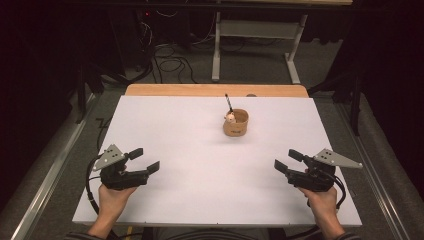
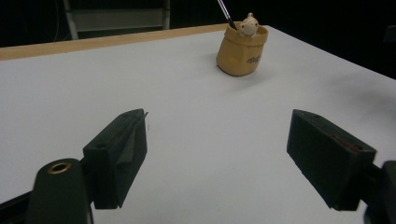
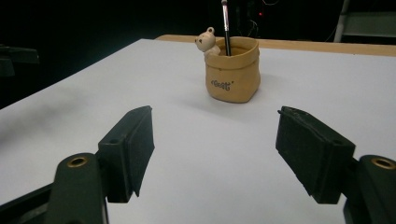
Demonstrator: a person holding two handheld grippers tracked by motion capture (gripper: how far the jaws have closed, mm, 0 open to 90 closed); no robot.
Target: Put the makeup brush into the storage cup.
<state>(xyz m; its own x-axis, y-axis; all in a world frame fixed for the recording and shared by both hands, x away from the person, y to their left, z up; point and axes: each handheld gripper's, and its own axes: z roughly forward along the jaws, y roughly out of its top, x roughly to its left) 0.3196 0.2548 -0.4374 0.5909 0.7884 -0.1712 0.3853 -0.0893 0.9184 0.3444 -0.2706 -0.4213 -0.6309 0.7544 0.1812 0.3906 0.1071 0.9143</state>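
White table top, wooden strip at far edge. Left gripper and right gripper near front corners, jaws spread, empty. Tan pen pot centre-back, well apart; bear figurine, black pen inside.

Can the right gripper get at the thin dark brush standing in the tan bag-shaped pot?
Probably yes: the right gripper is open and bare white tabletop separates it from the brush.

Dark room; grey carpet floor; white-legged table behind; cables strewn beneath.
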